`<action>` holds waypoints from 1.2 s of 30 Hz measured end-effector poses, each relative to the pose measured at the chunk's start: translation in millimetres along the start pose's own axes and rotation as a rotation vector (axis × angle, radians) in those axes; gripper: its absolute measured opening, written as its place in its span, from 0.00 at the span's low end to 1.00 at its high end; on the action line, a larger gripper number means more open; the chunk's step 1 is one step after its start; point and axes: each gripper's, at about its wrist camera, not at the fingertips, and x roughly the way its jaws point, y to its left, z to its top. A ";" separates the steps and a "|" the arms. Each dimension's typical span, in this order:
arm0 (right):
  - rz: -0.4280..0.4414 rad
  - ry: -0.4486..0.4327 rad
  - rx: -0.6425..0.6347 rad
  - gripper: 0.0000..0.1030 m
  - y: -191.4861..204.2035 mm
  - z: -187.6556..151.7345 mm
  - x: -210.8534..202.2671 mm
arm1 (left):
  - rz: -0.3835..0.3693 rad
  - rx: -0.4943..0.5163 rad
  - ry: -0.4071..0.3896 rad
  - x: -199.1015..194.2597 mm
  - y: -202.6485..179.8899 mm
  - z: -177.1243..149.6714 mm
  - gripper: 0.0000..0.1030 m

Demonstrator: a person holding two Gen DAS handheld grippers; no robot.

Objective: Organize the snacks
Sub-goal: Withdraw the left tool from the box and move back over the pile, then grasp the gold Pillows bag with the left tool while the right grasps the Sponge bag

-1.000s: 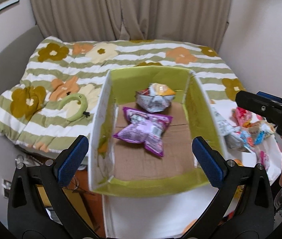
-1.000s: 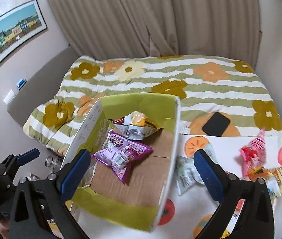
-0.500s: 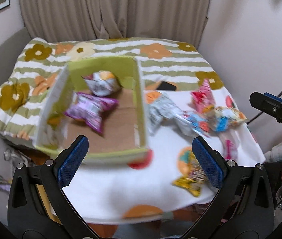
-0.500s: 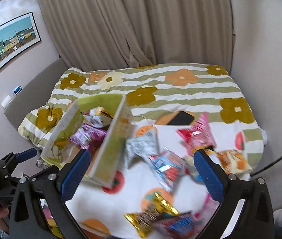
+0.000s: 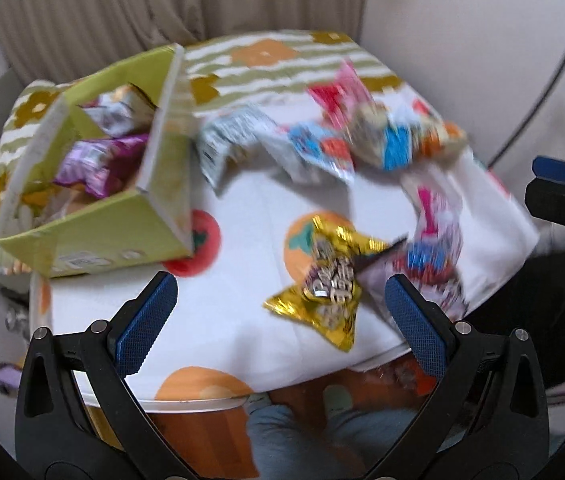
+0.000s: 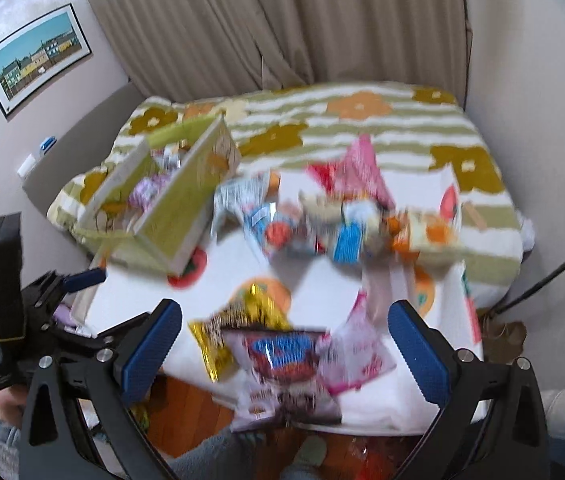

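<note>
While tongs gape, two bagged snacks [image 5: 100, 142] boxed [image 5: 94, 236]

My two wrist cams look down from the near edge. Both catch the gold snack bag [image 5: 328, 280] [image 6: 242, 320], lower centre.

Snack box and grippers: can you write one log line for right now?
left gripper: open, empty | right gripper: open, empty | green box: two packets inside | gold packet: loose on table
</note>
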 end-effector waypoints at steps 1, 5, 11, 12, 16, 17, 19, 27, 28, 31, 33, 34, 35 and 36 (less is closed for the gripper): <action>0.006 0.015 0.004 1.00 -1.8 -6.1 5.9 | -0.002 0.038 0.015 10.9 -5.1 -5.1 0.99; 0.024 0.063 0.014 1.00 -7.5 -27.7 26.5 | -0.023 0.128 0.051 42.0 -15.7 -15.3 1.00; 0.040 0.111 0.025 1.00 -9.7 -49.6 53.6 | -0.052 0.192 0.076 77.7 -24.2 -20.3 0.99; 0.041 0.113 0.026 1.00 -10.2 -51.5 56.7 | -0.057 0.197 0.074 82.1 -25.0 -19.9 0.99; 0.053 0.129 0.021 1.00 -10.1 -55.8 70.8 | -0.077 0.216 0.081 100.6 -28.0 -18.6 0.95; 0.059 0.136 0.016 1.00 -9.5 -55.8 74.4 | -0.084 0.219 0.087 104.6 -28.2 -18.9 0.91; 0.071 0.147 0.007 1.00 -8.3 -56.1 80.6 | -0.101 0.213 0.102 111.9 -27.7 -19.1 0.86; 0.104 0.194 0.010 0.93 -3.9 -58.0 102.7 | -0.135 0.187 0.114 123.1 -27.3 -23.7 0.65; 0.101 0.202 0.007 0.93 -3.6 -58.7 105.7 | -0.136 0.176 0.114 122.7 -25.2 -24.2 0.65; 0.106 0.214 0.011 0.90 -3.3 -60.2 111.1 | -0.124 0.159 0.109 120.1 -20.9 -28.9 0.65; 0.105 0.223 0.013 0.86 -3.2 -59.8 114.1 | -0.117 0.147 0.108 121.8 -18.8 -29.7 0.64; 0.106 0.226 0.013 0.84 -3.0 -59.8 115.9 | -0.109 0.140 0.105 120.7 -15.2 -30.7 0.64; 0.107 0.228 0.015 0.81 -3.7 -60.0 117.4 | -0.103 0.136 0.104 118.5 -13.3 -33.2 0.64; 0.107 0.231 0.017 0.79 -4.0 -60.0 119.1 | -0.099 0.131 0.103 117.9 -10.2 -34.7 0.64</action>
